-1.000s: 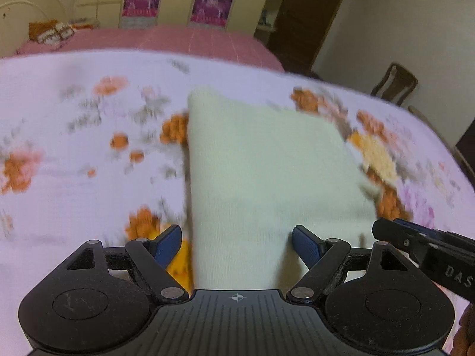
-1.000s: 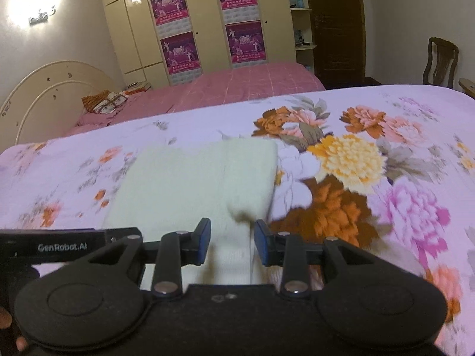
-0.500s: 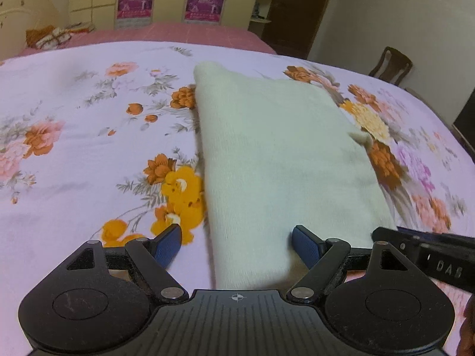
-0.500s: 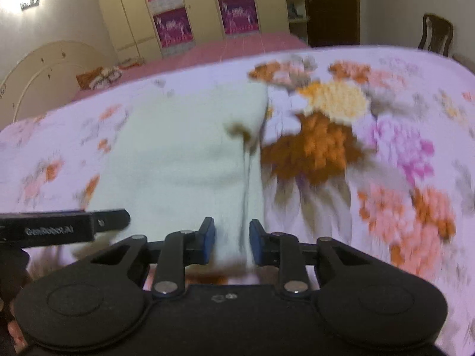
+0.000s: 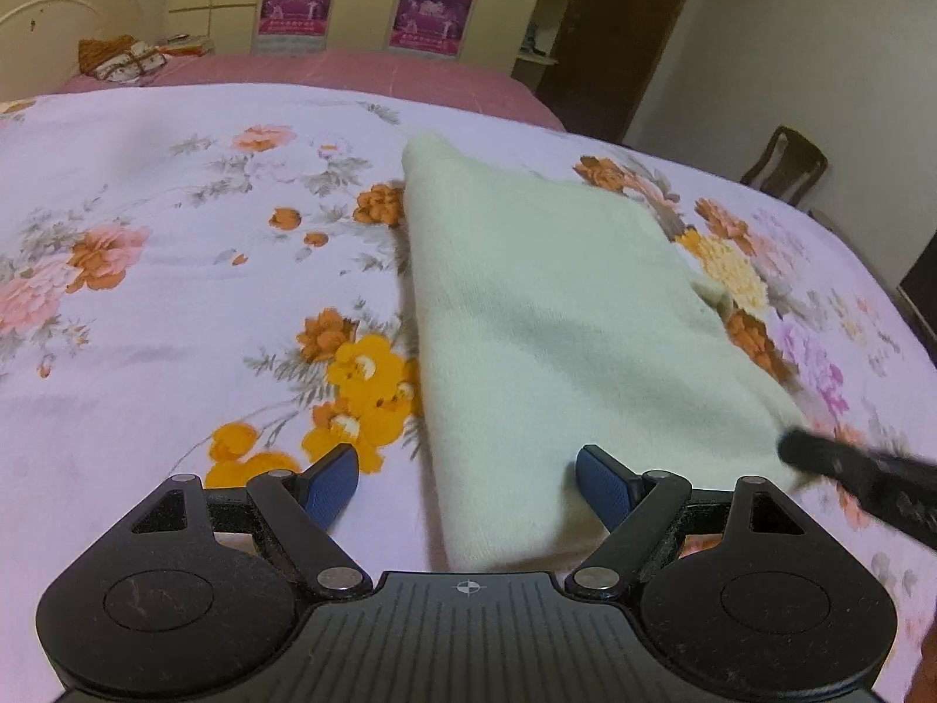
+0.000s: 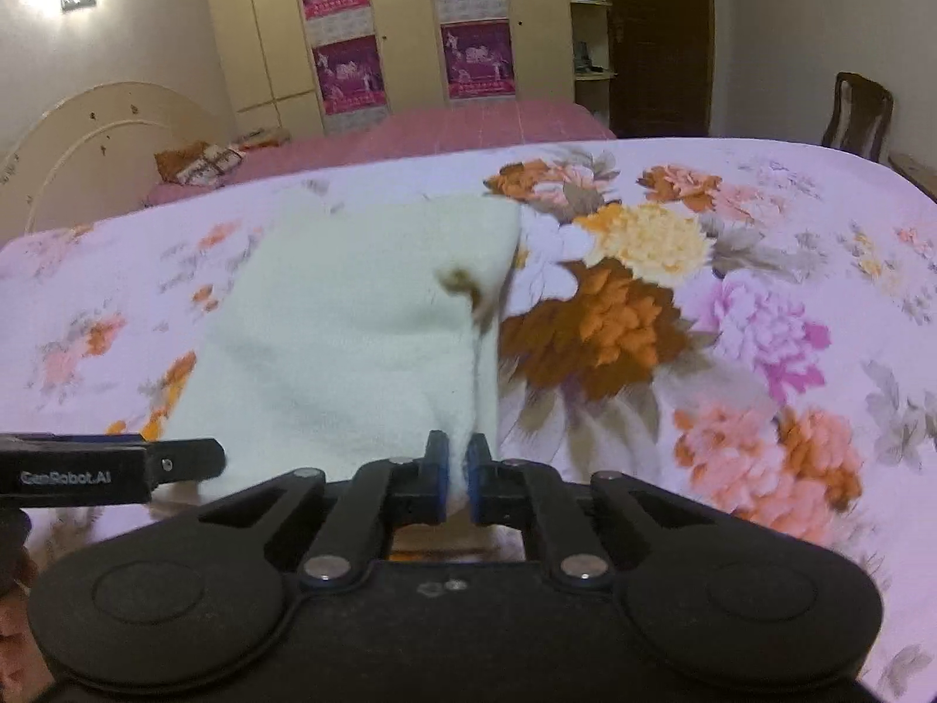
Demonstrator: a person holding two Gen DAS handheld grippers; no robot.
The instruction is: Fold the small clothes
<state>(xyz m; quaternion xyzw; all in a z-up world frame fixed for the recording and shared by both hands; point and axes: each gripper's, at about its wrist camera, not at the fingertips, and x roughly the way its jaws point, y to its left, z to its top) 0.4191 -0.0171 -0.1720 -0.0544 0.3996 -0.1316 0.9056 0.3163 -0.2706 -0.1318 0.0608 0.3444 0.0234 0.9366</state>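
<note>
Nearest in the right wrist view, the right gripper [image 6: 455, 471] is seen with its blue pads drawn almost together, and the near right corner of the cream garment [image 6: 351, 340] is pinched between them. In the left wrist view, the left gripper [image 5: 465, 483] is held wide apart, one blue pad set over the flowered sheet and the other over the cloth, so that the garment's near left edge lies between the pads without being clamped. The black tip of the right tool is glimpsed, blurred, at the right edge of that view, just at the garment's near right corner. The garment [image 5: 562, 316] is laid flat on the floral bedspread [image 5: 175, 269], folded into a long panel that runs away from the grippers, with a small fold or pocket of shadow seen along its right edge. Large orange, yellow and pink flowers are printed on the bedspread [image 6: 673, 304] to either side of the cloth. Beyond the bed's far edge a pink-covered bed [image 6: 457, 123] is seen, with a curved cream headboard [image 6: 88, 135] at the left. Farthest away, a cream wardrobe [image 6: 410, 23] bearing magenta posters is set against the wall, and a wooden chair [image 6: 858, 117] is placed at the right.
</note>
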